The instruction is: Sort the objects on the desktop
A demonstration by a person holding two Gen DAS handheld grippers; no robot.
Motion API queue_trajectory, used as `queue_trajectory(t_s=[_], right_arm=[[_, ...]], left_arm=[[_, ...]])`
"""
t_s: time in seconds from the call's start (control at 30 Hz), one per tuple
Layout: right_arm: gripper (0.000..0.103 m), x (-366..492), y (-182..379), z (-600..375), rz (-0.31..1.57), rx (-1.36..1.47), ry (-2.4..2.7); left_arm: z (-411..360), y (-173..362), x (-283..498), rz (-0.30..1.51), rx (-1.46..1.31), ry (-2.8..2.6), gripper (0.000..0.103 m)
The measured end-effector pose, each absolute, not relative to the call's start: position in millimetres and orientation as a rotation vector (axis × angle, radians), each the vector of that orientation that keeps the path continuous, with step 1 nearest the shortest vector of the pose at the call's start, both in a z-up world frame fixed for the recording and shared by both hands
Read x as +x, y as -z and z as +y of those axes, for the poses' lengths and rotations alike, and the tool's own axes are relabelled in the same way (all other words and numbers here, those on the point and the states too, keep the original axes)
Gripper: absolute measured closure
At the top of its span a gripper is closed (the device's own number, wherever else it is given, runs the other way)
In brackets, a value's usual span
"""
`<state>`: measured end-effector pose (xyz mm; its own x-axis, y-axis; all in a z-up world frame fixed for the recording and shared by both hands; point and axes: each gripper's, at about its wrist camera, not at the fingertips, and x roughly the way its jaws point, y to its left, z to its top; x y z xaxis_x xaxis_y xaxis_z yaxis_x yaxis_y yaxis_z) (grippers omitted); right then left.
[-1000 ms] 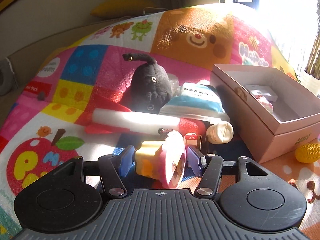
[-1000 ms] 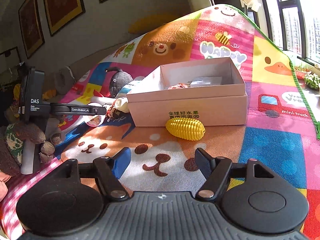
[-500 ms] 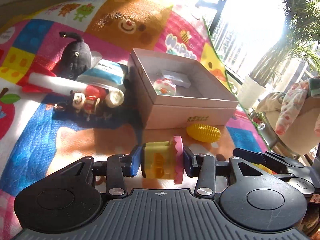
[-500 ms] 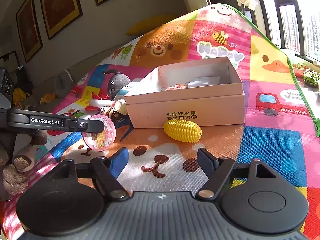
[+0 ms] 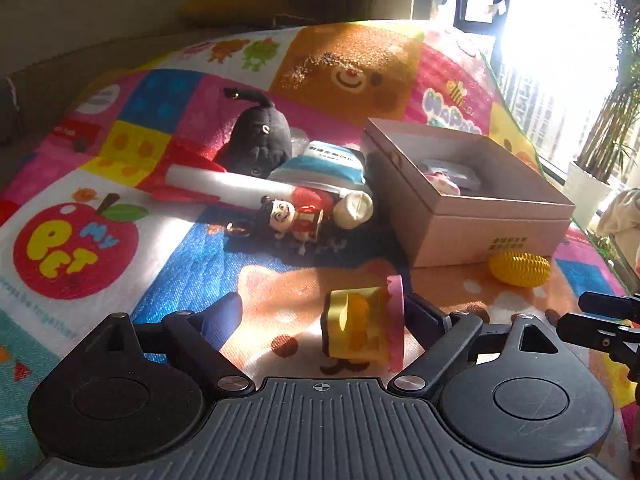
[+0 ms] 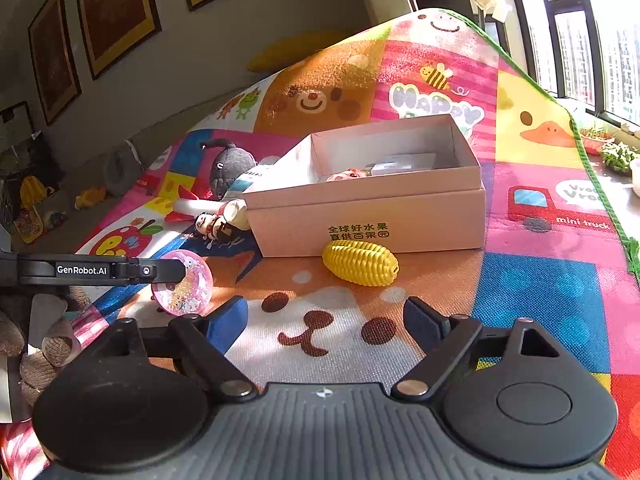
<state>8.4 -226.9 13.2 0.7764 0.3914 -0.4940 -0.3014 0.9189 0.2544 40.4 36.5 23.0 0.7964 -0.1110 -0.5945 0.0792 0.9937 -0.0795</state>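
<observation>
My left gripper (image 5: 324,320) is open. The yellow toy with a pink round top (image 5: 362,330) lies on the mat between its fingers, against the right finger (image 5: 424,320) and apart from the left one. In the right wrist view the toy (image 6: 184,288) sits on the mat under the left gripper's finger (image 6: 100,270). My right gripper (image 6: 326,320) is open and empty above the mat, short of the yellow corn toy (image 6: 362,262). The open pink box (image 5: 468,204) holds a small pink toy (image 5: 440,182) and a white packet.
A black plush (image 5: 260,142), a white tube (image 5: 224,186), a blue-white pouch (image 5: 324,166), a small doll figure (image 5: 292,218) and a cream cap (image 5: 354,210) lie left of the box. A potted plant (image 5: 600,152) stands at the far right. Stuffed toys (image 6: 36,344) lie at the mat's left edge.
My left gripper has opened and let go of the yellow and pink toy, which now rests on the mat. The left gripper also swung back left. The right gripper barely moved.
</observation>
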Motion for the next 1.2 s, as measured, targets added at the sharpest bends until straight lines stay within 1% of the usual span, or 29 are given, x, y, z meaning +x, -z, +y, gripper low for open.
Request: queue_trajectory(t_s=[0.17,0.2,0.27,0.37,0.4,0.47,0.6,0.63,0.77,0.9,0.97,1.07,1.1,1.17,1.2], right_arm=[[0.015,9,-13,-226,0.573,0.159,-0.371],[0.015,9,-13,-225,0.574,0.158,-0.37],[0.014,9,-13,-225,0.575,0.156,-0.368],[0.014,9,-13,-225,0.573,0.155,-0.364],[0.014,9,-13,-224,0.572,0.154,-0.363],[0.014,6,-15,-221,0.56,0.128,-0.347],[0.014,-3,-25,-192,0.565,-0.05,-0.482],[0.014,-4,-28,-186,0.566,-0.076,-0.524],[0.013,4,-42,-142,0.593,-0.18,-0.726],[0.013,27,-36,-102,0.597,-0.283,-0.799],[0.013,42,-29,-87,0.623,-0.3,-0.819],[0.013,65,-20,-74,0.679,-0.254,-0.843],[0.013,70,-18,-73,0.7,-0.227,-0.842],[0.025,79,-14,-77,0.738,-0.157,-0.834],[0.041,83,-14,-80,0.764,-0.126,-0.833]], left_arm=[[46,-28,37,0.639,-0.089,0.121,0.008],[43,-29,36,0.638,-0.081,0.137,0.009],[32,-28,36,0.641,-0.056,0.162,0.016],[20,-26,37,0.638,-0.02,0.164,0.018],[20,-27,37,0.636,-0.016,0.162,0.018],[25,-31,34,0.623,-0.026,0.15,0.006],[43,-40,21,0.604,-0.053,0.146,0.005],[49,-41,14,0.599,-0.061,0.153,0.002],[75,-43,-2,0.572,-0.102,0.072,0.0],[115,-44,-7,0.528,-0.24,-0.023,0.0],[128,-45,-8,0.512,-0.301,-0.041,0.0],[140,-43,-10,0.496,-0.342,-0.042,0.0],[142,-43,-10,0.494,-0.345,-0.041,0.0],[144,-41,-11,0.498,-0.35,-0.039,0.0],[144,-40,-11,0.5,-0.352,-0.036,0.0]])
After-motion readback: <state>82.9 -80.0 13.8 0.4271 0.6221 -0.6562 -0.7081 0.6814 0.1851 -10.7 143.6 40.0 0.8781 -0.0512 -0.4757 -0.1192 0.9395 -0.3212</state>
